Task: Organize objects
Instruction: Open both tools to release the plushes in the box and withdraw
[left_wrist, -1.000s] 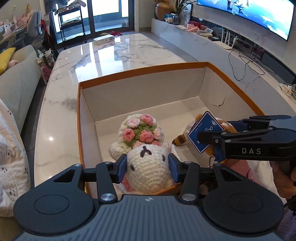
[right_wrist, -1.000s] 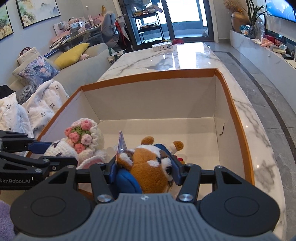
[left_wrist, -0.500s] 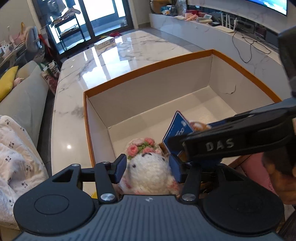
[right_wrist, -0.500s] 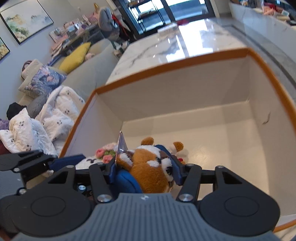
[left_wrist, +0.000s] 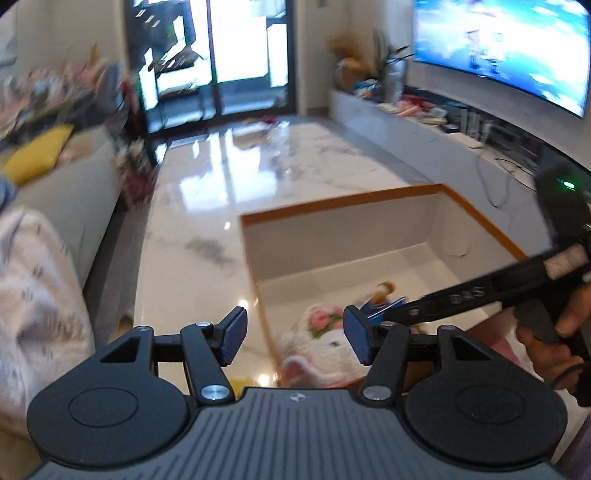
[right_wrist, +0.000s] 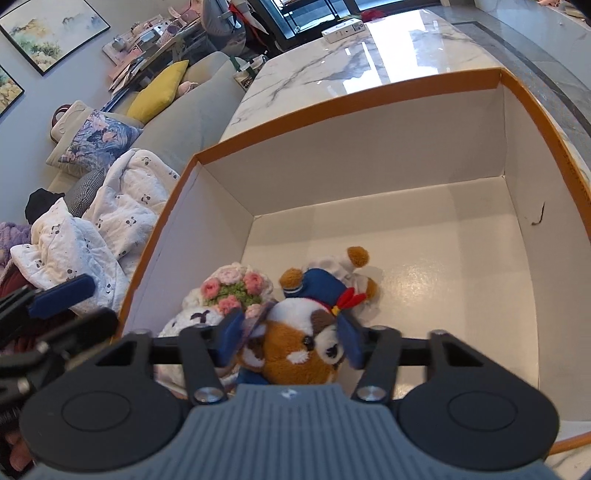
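- Sitting in the near left corner of the orange-edged box (right_wrist: 347, 99) is the white knitted toy (right_wrist: 221, 295), with pink flowers on its head.
- Left gripper (left_wrist: 293, 338) is opening, its jaws apart over the box edge and holding nothing.
- Right gripper (right_wrist: 288, 341) is closing, its pads pressing the brown plush toy (right_wrist: 299, 347).

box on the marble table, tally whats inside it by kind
Inside the box:
crocheted white toy with pink flowers: 1
brown and white plush dog in a blue outfit: 1
Total: 2
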